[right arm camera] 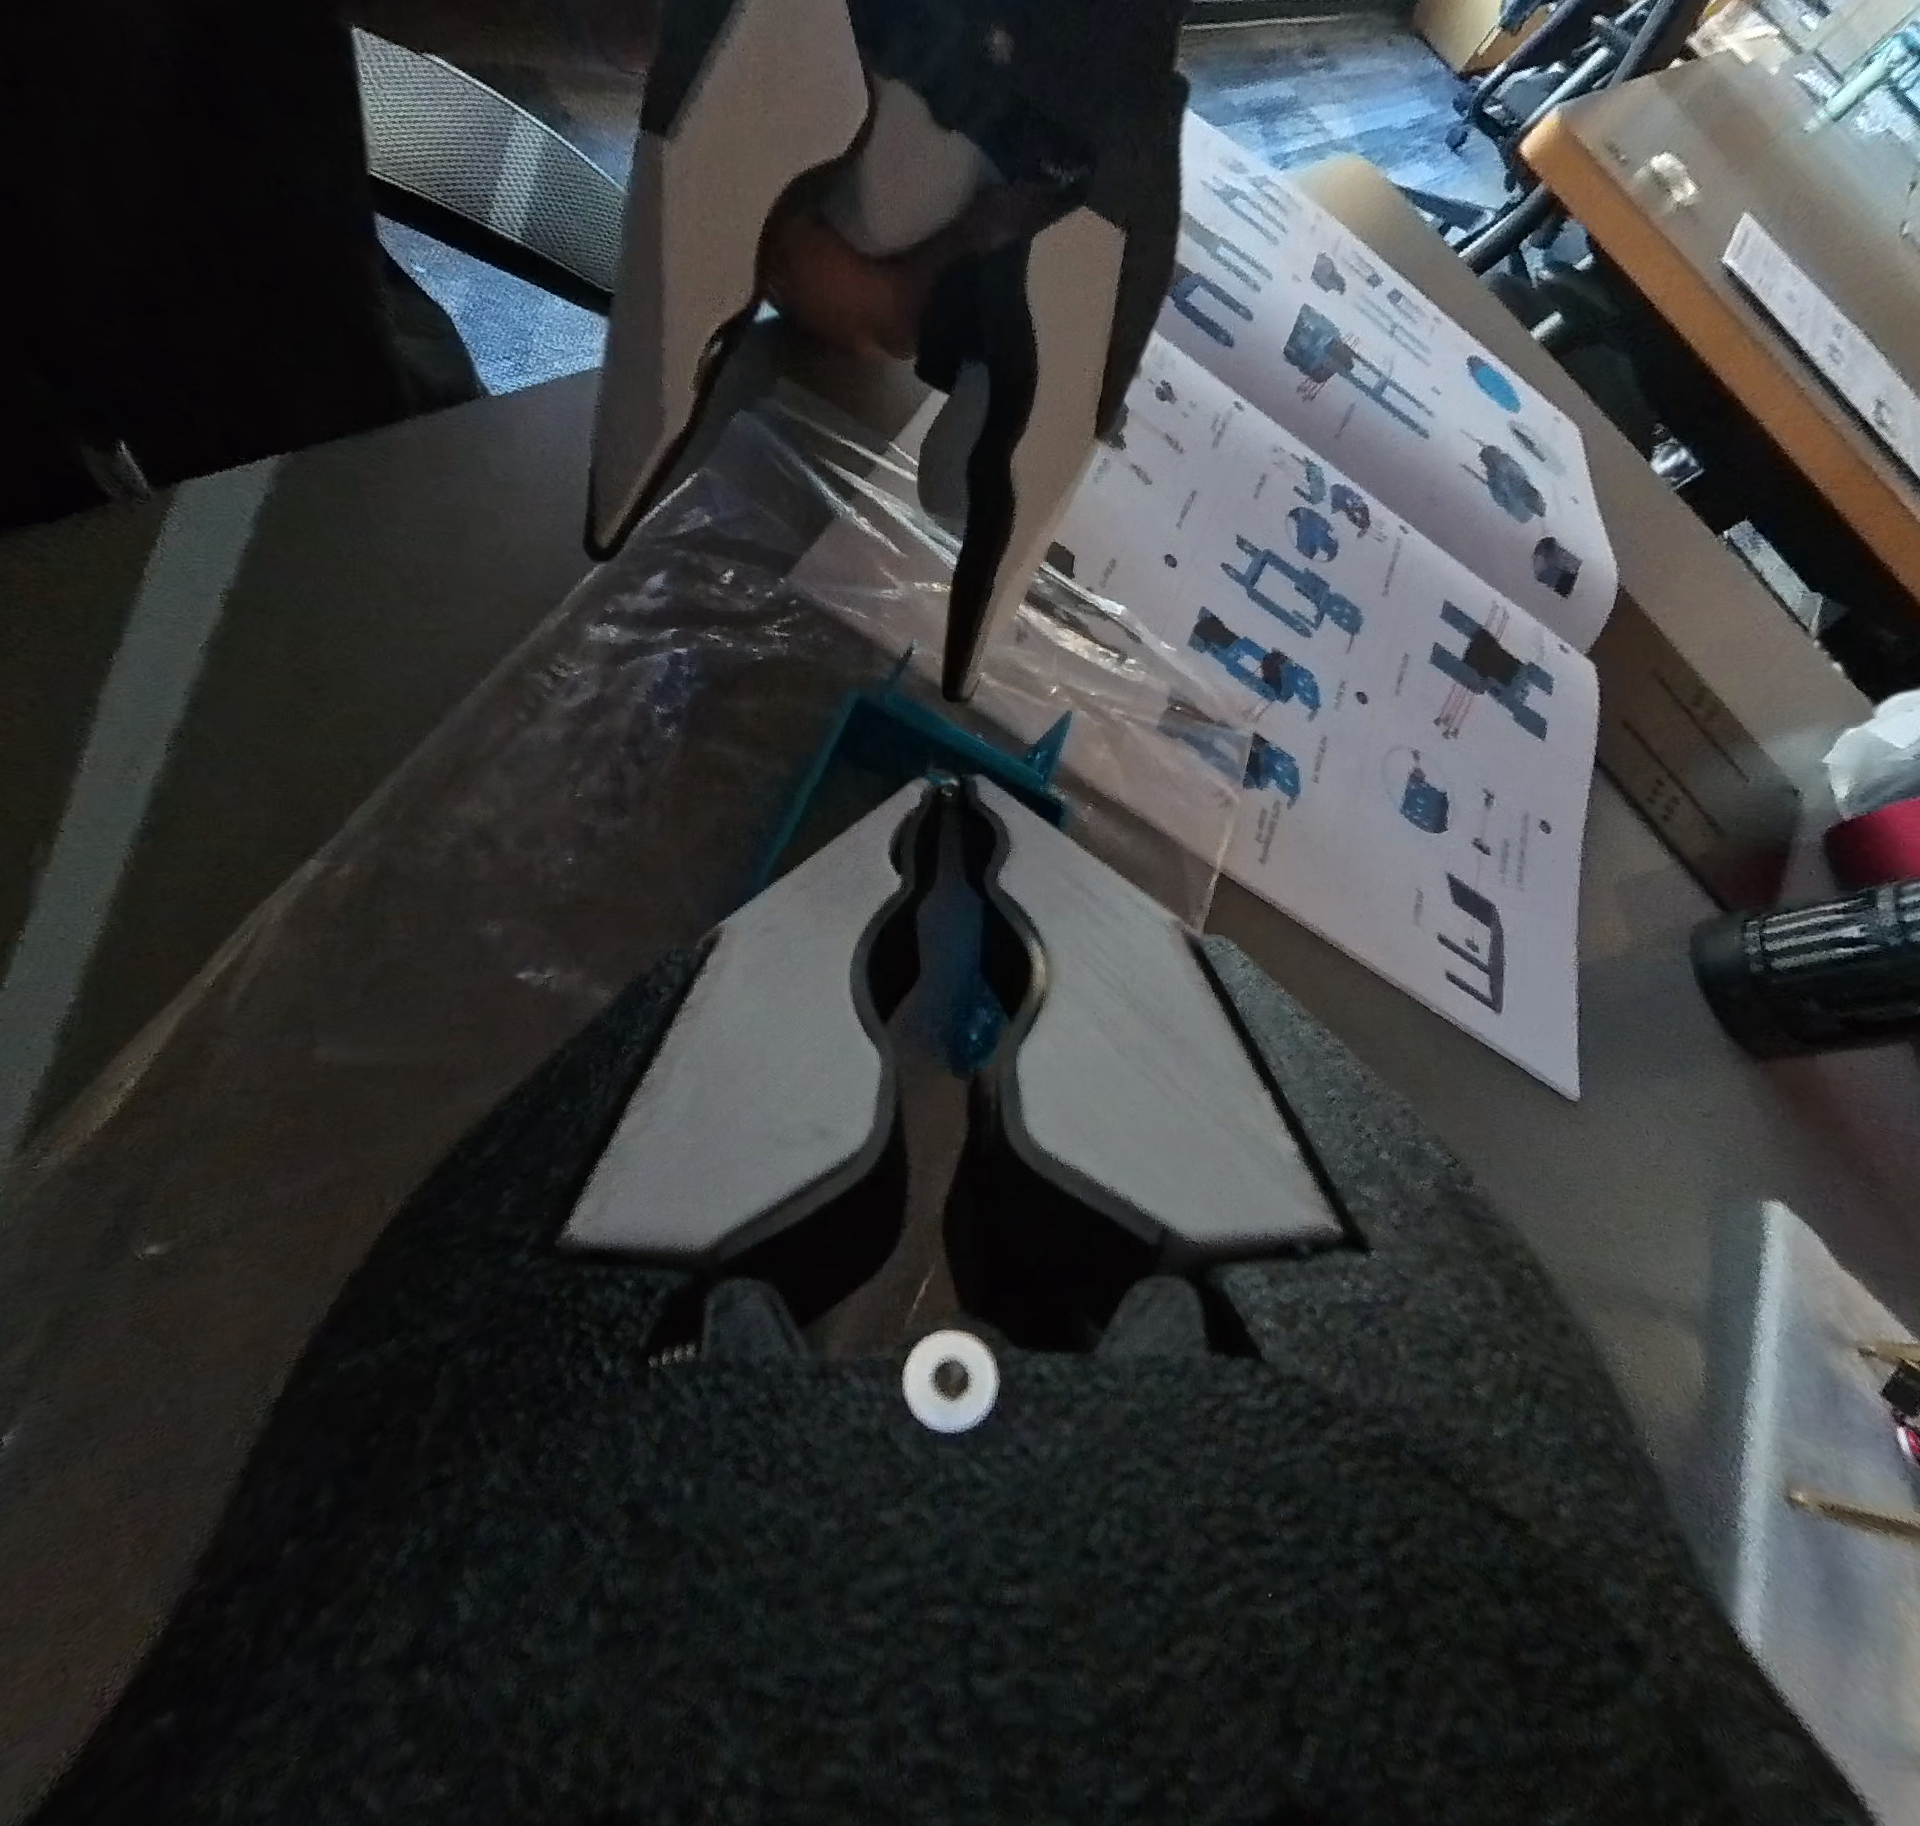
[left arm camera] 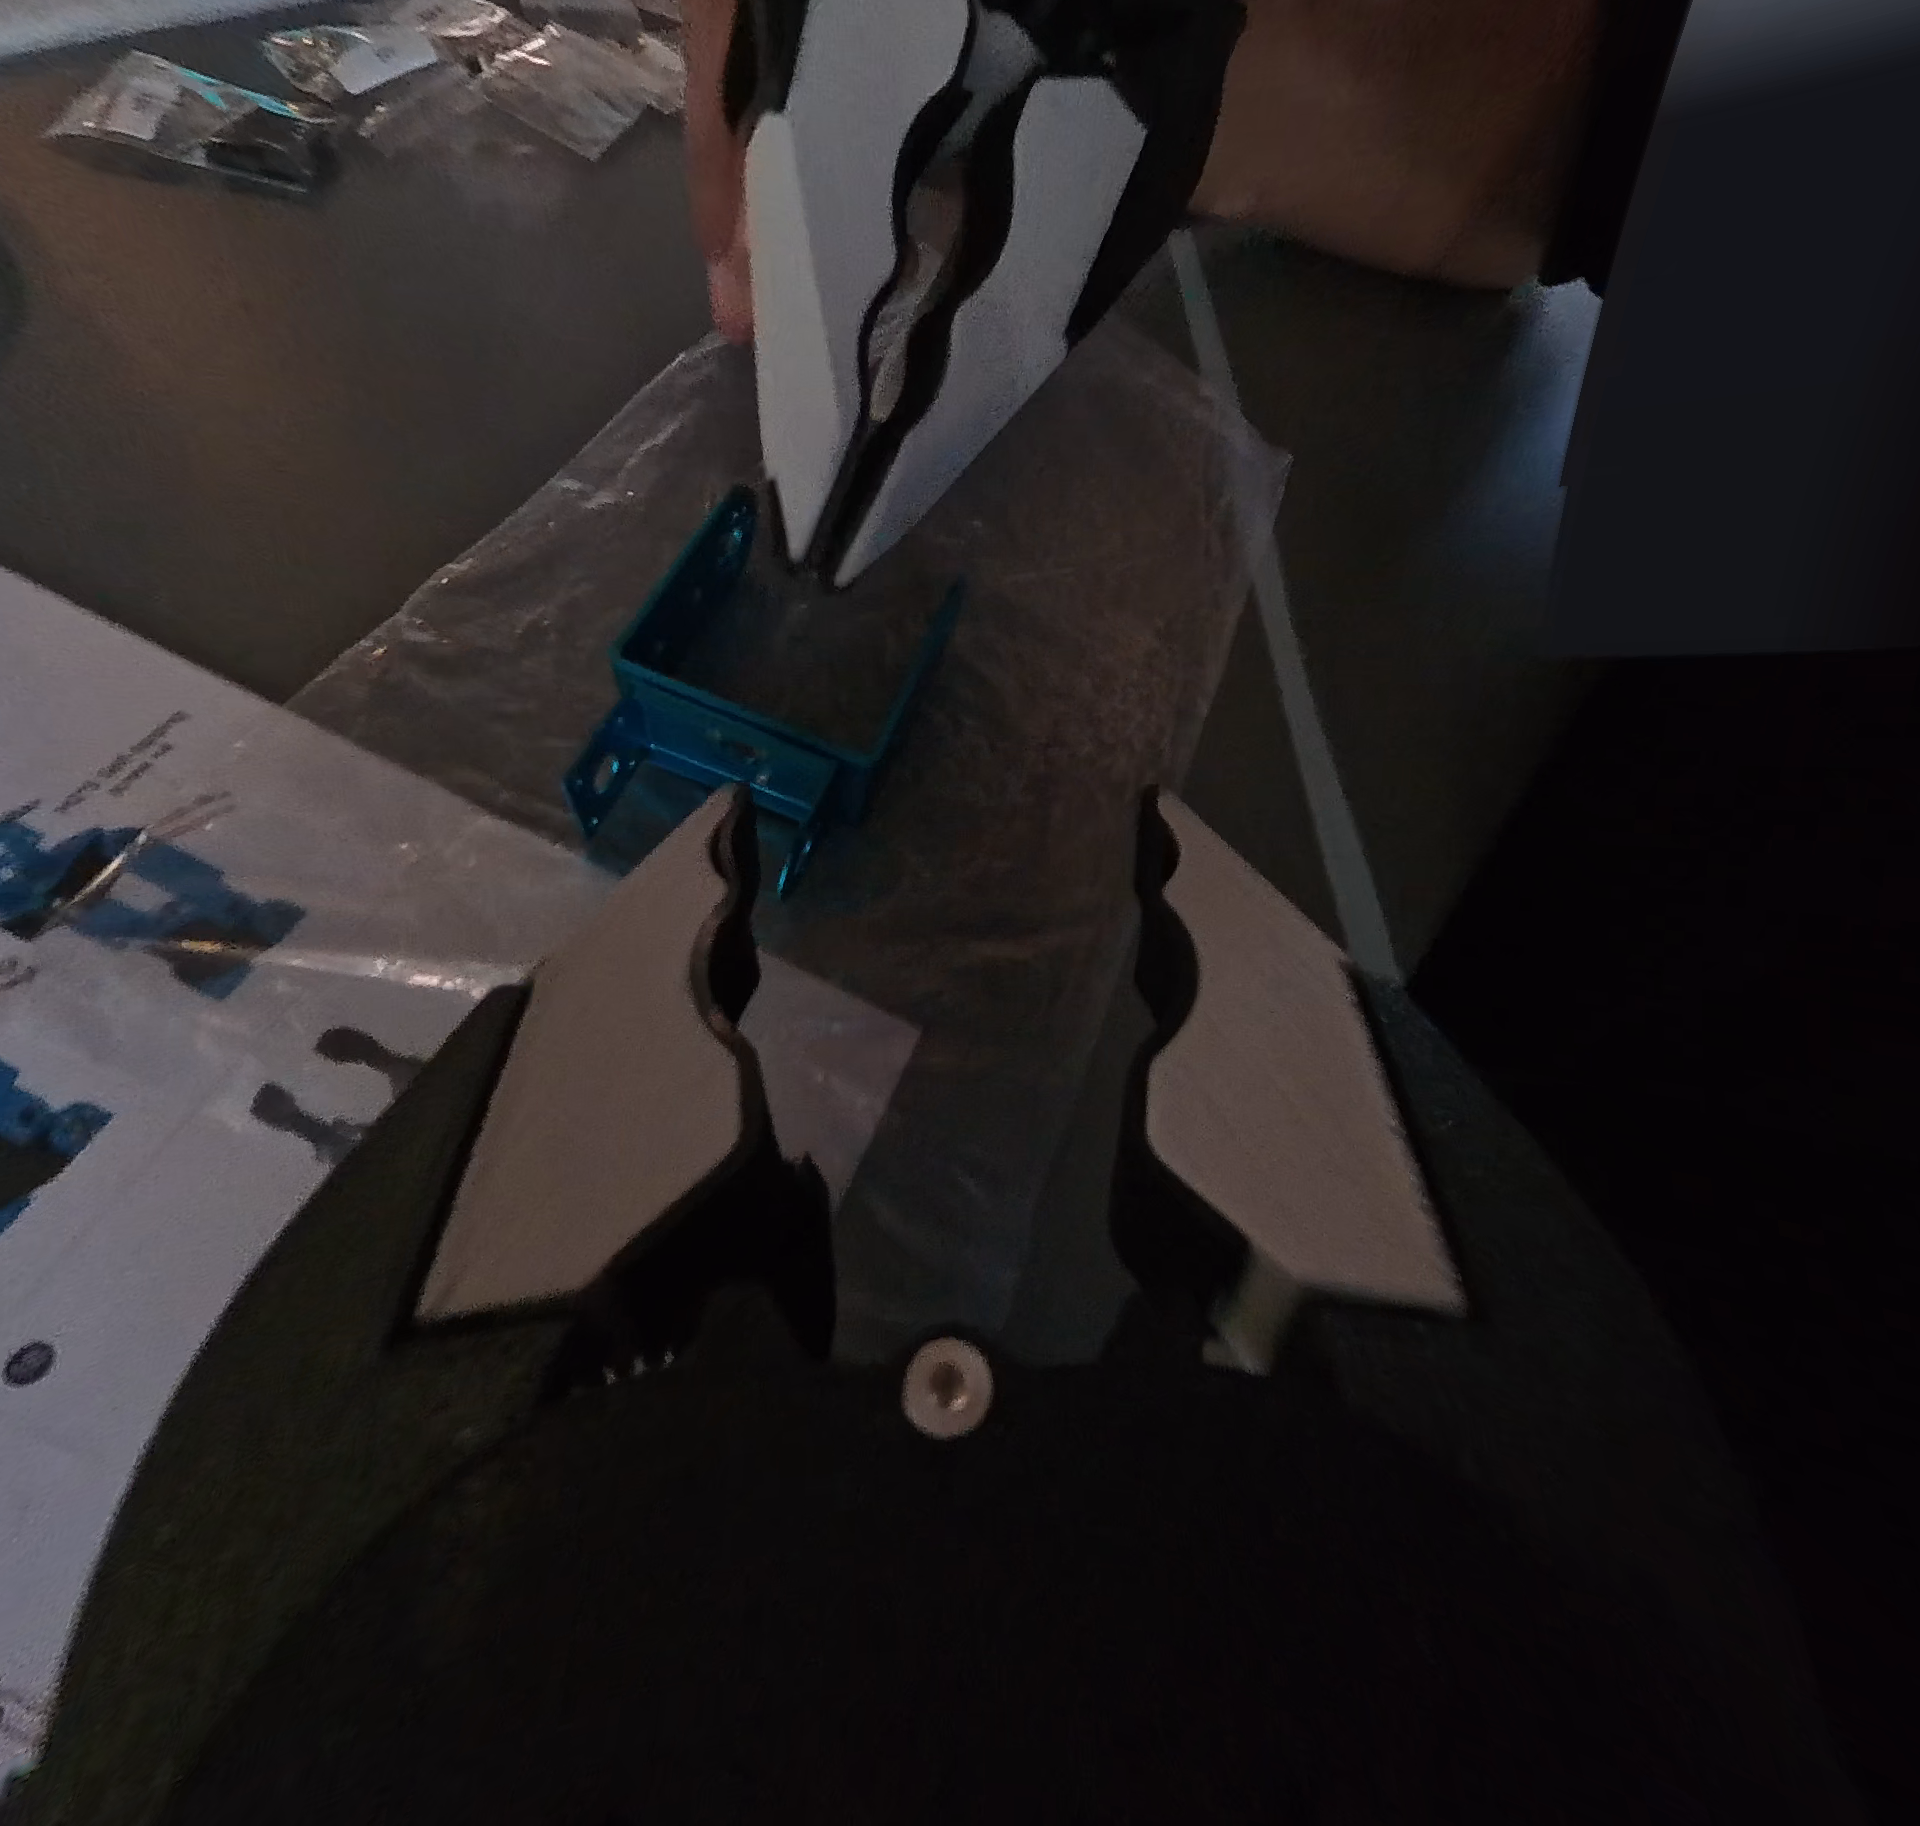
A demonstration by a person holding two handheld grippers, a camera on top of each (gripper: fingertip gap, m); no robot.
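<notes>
A blue metal U-shaped bracket [left arm camera: 748,727] lies on a clear plastic bag [left arm camera: 1070,696] on the grey table. My left gripper [left arm camera: 940,820] is open just in front of the bracket, with its left fingertip [left arm camera: 717,831] at the bracket's near flange. My right gripper [left arm camera: 821,571] comes down from the far side, shut, with its tips inside the bracket's open end. In the right wrist view my right gripper [right arm camera: 951,787] is shut at the bracket [right arm camera: 914,737], and a tiny metallic speck shows at its tips. The open left gripper [right arm camera: 790,613] hangs above it.
An open instruction booklet [left arm camera: 156,997] [right arm camera: 1351,633] lies beside the bag. Several small bags of parts [left arm camera: 364,72] lie farther off. A cardboard box [left arm camera: 1403,114] stands behind. A black tool handle [right arm camera: 1808,966] and a red item [right arm camera: 1870,841] lie at the right. There is about 5 cm between the tips of the two grippers.
</notes>
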